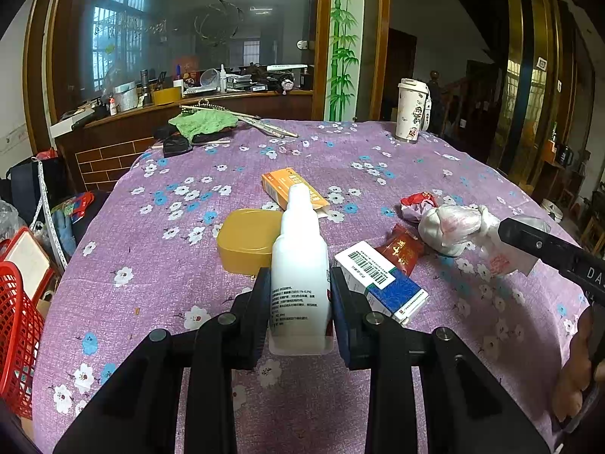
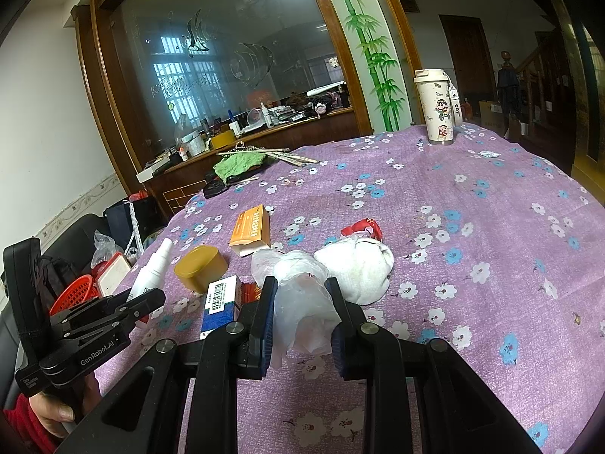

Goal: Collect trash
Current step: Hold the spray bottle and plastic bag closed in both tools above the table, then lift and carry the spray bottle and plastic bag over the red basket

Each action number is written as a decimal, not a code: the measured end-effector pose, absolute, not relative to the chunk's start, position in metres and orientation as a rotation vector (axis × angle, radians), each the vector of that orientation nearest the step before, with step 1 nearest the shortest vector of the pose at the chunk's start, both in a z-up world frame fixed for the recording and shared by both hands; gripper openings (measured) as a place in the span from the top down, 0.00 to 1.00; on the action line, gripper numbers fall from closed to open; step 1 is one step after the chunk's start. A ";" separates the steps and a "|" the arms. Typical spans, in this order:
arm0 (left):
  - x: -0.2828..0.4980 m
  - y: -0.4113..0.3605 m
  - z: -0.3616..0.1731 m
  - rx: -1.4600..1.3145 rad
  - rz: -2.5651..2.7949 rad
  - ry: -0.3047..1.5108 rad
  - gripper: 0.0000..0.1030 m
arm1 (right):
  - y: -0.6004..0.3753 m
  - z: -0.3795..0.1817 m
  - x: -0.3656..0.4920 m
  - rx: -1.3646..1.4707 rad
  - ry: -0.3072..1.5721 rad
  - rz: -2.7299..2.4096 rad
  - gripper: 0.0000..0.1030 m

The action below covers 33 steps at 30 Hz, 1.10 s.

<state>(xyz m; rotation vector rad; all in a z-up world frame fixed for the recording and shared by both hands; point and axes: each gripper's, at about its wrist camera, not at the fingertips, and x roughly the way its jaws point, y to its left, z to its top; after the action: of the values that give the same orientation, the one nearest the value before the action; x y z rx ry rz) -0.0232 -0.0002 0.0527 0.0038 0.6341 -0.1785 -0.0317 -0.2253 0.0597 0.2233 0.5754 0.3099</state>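
Note:
My left gripper (image 1: 300, 287) is shut on a white spray bottle (image 1: 298, 261) that points away over the purple flowered tablecloth (image 1: 170, 295). My right gripper (image 2: 302, 295) is shut on a crumpled clear plastic bag (image 2: 302, 302), just in front of a white wadded bundle (image 2: 359, 265). A blue and white box (image 1: 378, 280), a red snack wrapper (image 1: 401, 251), an orange box (image 1: 291, 187), a yellow lidded tub (image 1: 247, 240) and a red crumpled wrapper (image 1: 418, 202) lie around them. The left gripper also shows in the right wrist view (image 2: 151, 299).
A white tumbler (image 1: 412, 109) stands at the table's far right. A green cloth (image 1: 202, 123) and sticks lie at the far left edge. A red basket (image 1: 17, 336) sits on the floor left of the table. A cluttered wooden counter (image 1: 189, 102) runs behind.

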 end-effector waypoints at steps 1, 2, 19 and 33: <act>-0.023 0.000 0.053 0.005 -0.177 0.634 0.72 | -0.226 0.060 -0.032 0.224 0.576 0.310 0.74; -0.023 -0.001 0.053 0.006 -0.177 0.633 0.72 | -0.226 0.060 -0.032 0.225 0.576 0.310 0.74; -0.037 0.005 0.068 0.024 -0.178 0.625 0.72 | -0.234 0.072 -0.041 0.294 0.589 0.283 0.74; -0.068 0.024 0.081 -0.004 -0.168 0.628 0.72 | -0.203 0.090 -0.065 0.263 0.575 0.360 0.74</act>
<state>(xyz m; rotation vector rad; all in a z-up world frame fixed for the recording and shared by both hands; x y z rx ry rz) -0.0678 0.0240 0.0813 -0.0044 0.6279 -0.1684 -0.0649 -0.2028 0.0901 0.2629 0.5748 0.3599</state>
